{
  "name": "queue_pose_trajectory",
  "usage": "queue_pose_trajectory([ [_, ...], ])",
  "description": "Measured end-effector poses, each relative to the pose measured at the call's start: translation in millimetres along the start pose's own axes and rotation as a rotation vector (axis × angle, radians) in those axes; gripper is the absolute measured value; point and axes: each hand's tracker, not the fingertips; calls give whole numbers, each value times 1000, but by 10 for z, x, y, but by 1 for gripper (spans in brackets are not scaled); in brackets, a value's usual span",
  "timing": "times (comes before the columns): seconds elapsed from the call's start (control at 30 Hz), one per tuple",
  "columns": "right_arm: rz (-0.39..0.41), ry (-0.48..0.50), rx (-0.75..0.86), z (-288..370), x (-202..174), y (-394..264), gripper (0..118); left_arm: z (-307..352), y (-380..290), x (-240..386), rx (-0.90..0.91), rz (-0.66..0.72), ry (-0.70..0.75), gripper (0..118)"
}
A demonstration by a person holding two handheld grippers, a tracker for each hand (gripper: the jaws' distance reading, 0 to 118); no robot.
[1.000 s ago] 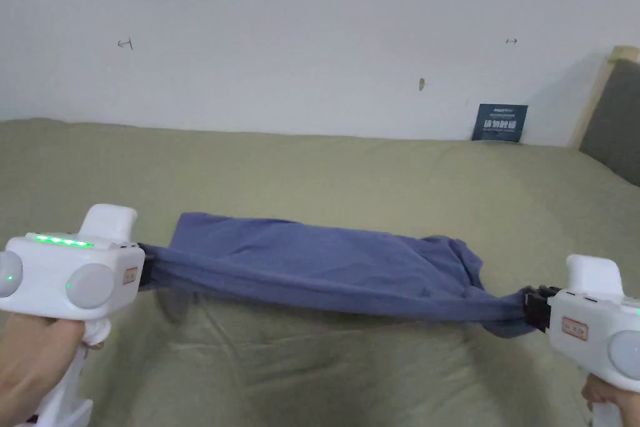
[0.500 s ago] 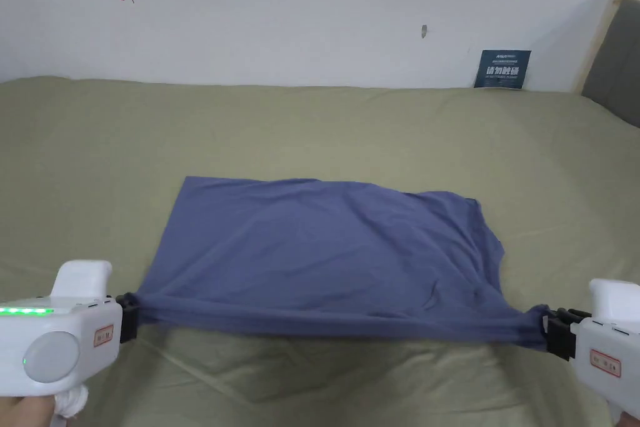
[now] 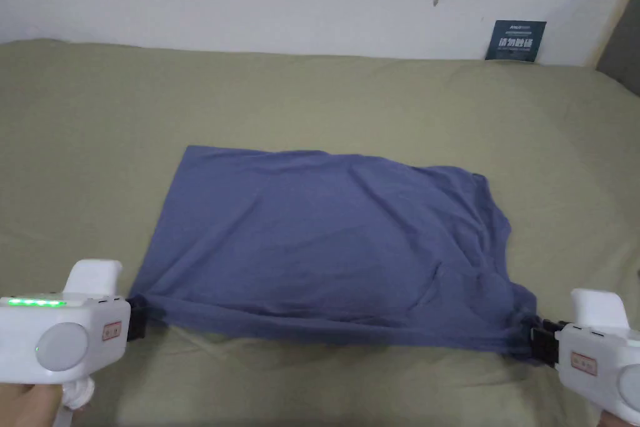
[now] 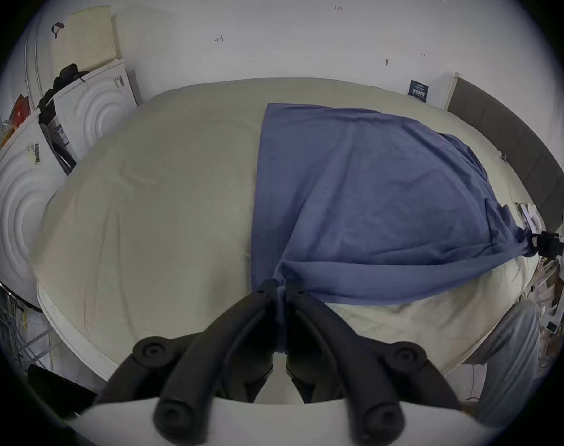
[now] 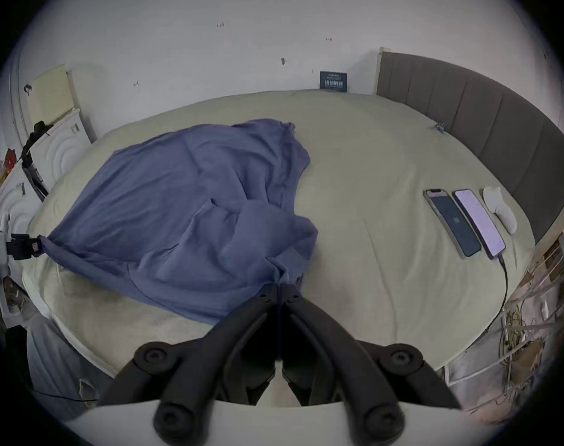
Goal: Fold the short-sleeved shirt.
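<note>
- Your left gripper (image 3: 134,318) sits at the lower left of the head view, jaws pressed together on the near left corner of the blue shirt (image 3: 325,241); in the left gripper view the cloth is pinched between the two black jaws at the tips (image 4: 279,287).
- Your right gripper (image 3: 536,339) sits at the lower right of the head view, likewise clamped on the shirt's near right corner; the right gripper view shows fabric bunched into the closed jaw tips (image 5: 279,287).
- The shirt lies spread across the middle of the olive-green bed (image 3: 312,97), its far edge flat on the cover and its near edge pulled into a taut band between your two grippers.
- The right side of the shirt is rumpled, with folds gathering toward the right gripper.
- Two phones (image 5: 464,223) lie side by side at the right of the right gripper view, well apart from the shirt, with a white object (image 5: 501,211) just beside them.
- A dark sign (image 3: 515,40) leans on the wall at the upper right of the head view.
</note>
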Motion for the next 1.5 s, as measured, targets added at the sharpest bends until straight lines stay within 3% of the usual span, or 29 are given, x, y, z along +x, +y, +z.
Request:
queue_pose_trajectory([
  [0.07, 13, -5, -11, 24, -10, -4, 94, 10, -11, -13, -5, -3, -4, 94],
  [0.1, 17, 0, -27, 24, -15, -8, 117, 14, -37, -31, -5, 2, -3, 118],
  [0.17, 23, -2, 35, 137, -46, 8, 109, 100, -63, -38, 43, 9, 13, 115],
  [0.3, 42, -11, 45, 273, -75, 75, 106, 225, -59, -71, 56, 39, -7, 108],
  [0.33, 36, -12, 50, 294, -42, 51, 91, 262, -66, -76, 67, 48, -5, 88],
  [0.4, 31, -9, 83, 351, -46, 61, 42, 321, -58, -70, 86, 41, -1, 32],
  [0.43, 28, -9, 88, 350, -41, 54, 29, 333, -70, -74, 94, 37, 6, 17],
  [0.47, 27, -17, 88, 341, -21, 37, 29, 348, -85, -77, 97, 36, 6, 17],
  [0.5, 14, -36, 116, 353, -29, 27, 0, 402, -63, -71, 92, 41, -2, 5],
  [0.8, 1, -14, 88, 367, 0, -10, 0, 310, -100, -116, 30, 65, -11, 5],
  [0.83, 3, -14, 81, 352, -3, -20, 0, 273, -88, -123, 20, 73, -6, 12],
  [0.87, 4, -14, 73, 345, -3, -32, 0, 239, -78, -116, 16, 74, -8, 39],
  [0.93, -7, -11, 56, 307, -1, -58, 0, 60, -76, -144, -26, 74, 8, 118],
  [1.1, -13, -11, 20, 170, 52, -114, 0, -155, -70, -104, -69, 61, 8, 99],
  [1.13, -13, -11, 12, 184, 33, -118, 0, -186, -73, -100, -80, 62, 19, 87],
  [1.17, -12, -12, 10, 177, 32, -125, 0, -205, -70, -126, -78, 63, 9, 67],
  [1.23, -11, -10, 5, 162, 42, -136, 0, -195, -73, -108, -80, 84, -44, 8],
  [1.27, -13, -8, 5, 140, 63, -142, 1, -183, -83, -85, -73, 92, -53, 8],
  [1.3, -19, 5, 4, 132, 72, -143, 11, -130, -91, -76, -78, 86, -40, 8],
  [1.37, -25, 17, -3, 120, 74, -138, 94, -110, -107, -53, -73, 72, -38, 8],
  [1.4, -24, 42, -53, 80, 72, -136, 110, -98, -111, -49, -70, 67, -28, 8],
  [1.5, -12, 63, -81, 3, 25, -141, 115, -34, -97, -50, -62, 78, -30, 8],
])
